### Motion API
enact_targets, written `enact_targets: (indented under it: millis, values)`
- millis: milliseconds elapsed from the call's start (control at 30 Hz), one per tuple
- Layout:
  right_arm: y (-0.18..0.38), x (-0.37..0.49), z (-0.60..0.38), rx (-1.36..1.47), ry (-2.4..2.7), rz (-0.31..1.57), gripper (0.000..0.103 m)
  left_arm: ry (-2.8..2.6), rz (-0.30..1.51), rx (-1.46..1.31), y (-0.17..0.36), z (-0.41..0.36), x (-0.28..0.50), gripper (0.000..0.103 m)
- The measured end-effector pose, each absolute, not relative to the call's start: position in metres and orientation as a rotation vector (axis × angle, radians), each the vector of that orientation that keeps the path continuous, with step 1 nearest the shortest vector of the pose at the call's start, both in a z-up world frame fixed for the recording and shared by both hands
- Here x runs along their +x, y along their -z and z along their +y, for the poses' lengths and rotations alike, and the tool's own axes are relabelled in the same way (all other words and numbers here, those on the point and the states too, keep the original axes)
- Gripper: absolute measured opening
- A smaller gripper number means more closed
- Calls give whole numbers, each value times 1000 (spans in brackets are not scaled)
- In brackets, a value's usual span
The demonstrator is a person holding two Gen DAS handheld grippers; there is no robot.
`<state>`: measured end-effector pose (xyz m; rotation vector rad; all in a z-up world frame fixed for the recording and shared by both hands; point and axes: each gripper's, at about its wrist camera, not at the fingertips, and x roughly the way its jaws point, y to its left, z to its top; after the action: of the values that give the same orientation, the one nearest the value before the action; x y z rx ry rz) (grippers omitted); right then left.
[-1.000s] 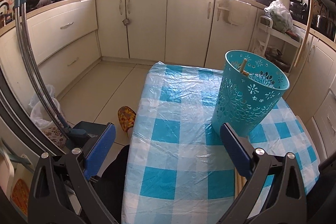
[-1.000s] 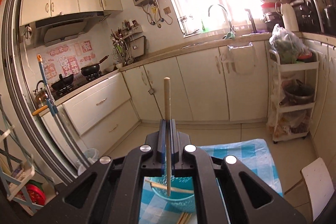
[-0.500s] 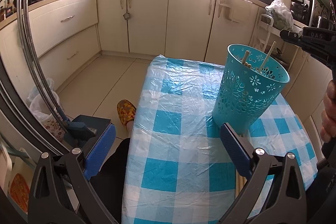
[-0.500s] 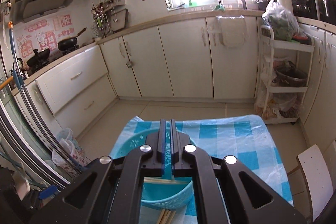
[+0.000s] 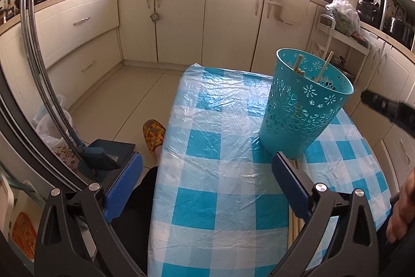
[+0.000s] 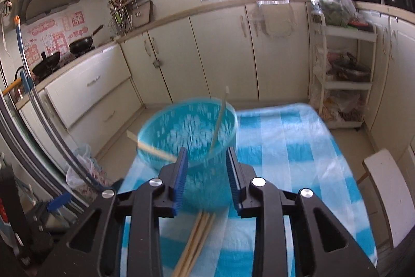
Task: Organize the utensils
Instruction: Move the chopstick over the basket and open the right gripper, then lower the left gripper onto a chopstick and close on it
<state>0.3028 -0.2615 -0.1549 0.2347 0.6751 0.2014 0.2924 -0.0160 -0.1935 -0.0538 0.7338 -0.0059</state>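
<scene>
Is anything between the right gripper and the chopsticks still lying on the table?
Nothing visible. The right gripper, fingers apart and empty, hangs right above the chopsticks; the basket stands just beyond them, not across the path.

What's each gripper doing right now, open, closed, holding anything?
Left gripper: open, holding nothing.
Right gripper: open, jaws just opened, nothing between them.

A tall blue plastic basket (image 5: 303,110) with flower-shaped holes stands upright on the blue-and-white checked table (near its far end), two thin wooden chopsticks (image 5: 323,66) lean inside it, and more loose wooden chopsticks (image 6: 197,243) lie flat beside its base.
</scene>
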Motion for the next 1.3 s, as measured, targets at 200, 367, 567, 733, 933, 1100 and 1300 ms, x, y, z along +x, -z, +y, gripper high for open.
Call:
enact_targets:
  millis: [200, 367, 567, 733, 933, 1100, 1300]
  values:
    - [218, 294, -243, 232, -218, 864, 31, 9, 748, -51, 197, -15, 287, 95]
    - [243, 294, -225, 195, -216, 925, 30, 1, 762, -50, 202, -11, 283, 95]
    - [256, 307, -218, 149, -150, 962, 26, -4, 780, -58, 207, -8, 282, 95]
    - [267, 315, -213, 125, -147, 985, 26, -2, 791, -57, 211, -10, 282, 95]
    - [268, 311, -210, 36, -177, 987, 12, 5, 816, -52, 218, -14, 283, 95]
    - [269, 300, -230, -2, -171, 1000, 10, 51, 862, -9, 231, -36, 291, 95]
    - [271, 288, -251, 95, -185, 986, 10, 120, 933, 45, 257, -77, 312, 95]
